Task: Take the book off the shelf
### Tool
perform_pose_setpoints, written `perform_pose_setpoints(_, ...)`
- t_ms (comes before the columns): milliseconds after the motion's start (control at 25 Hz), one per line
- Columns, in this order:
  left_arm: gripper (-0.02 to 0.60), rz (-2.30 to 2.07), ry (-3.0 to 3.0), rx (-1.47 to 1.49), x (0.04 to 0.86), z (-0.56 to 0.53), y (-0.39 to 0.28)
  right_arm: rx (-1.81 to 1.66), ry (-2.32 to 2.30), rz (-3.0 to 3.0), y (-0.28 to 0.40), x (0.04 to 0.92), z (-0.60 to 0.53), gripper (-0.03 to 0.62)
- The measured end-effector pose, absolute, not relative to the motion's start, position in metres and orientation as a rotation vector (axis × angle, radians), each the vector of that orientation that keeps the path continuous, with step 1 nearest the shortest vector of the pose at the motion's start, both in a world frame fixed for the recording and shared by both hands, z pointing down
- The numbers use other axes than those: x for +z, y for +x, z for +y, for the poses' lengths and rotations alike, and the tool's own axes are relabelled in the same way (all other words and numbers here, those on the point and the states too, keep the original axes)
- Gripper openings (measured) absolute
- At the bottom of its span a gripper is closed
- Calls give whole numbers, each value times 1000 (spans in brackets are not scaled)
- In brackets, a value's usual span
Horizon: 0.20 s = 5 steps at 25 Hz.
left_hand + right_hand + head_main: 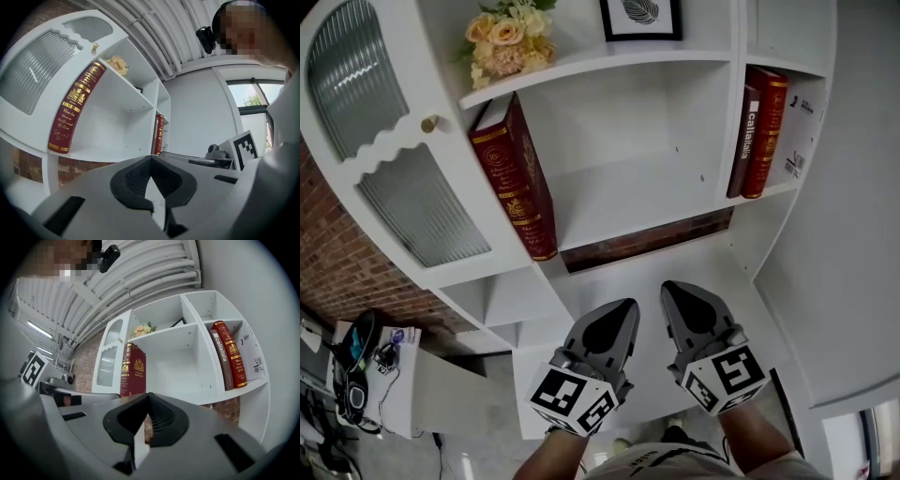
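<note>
I am reading white letters on the spine of the dark brown book: they are looking like "callalia" (the ending I am not making out surely). The big red book is showing gold script on its spine, too small for me to read. The white package is carrying print, also unreadable.

Room with white bookshelf, brick wall

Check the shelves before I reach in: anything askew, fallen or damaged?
Nothing stands out. The large red book stands against its compartment's left wall, the two books to the right stand side by side, and the flowers sit on the shelf above.
</note>
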<state>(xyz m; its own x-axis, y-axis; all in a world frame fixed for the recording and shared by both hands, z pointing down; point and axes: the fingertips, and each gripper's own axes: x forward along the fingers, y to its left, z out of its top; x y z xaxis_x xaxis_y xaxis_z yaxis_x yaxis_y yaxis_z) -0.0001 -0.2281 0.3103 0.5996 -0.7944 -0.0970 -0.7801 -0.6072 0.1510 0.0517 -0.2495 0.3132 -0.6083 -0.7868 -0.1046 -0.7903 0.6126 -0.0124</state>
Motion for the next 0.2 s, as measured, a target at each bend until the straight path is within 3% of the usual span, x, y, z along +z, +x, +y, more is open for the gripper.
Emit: perform_pose_setpoints(200, 11, -1354, 2723, -245, 305, -216, -13, 53, -1334, 2737, 41, 310, -239, 17)
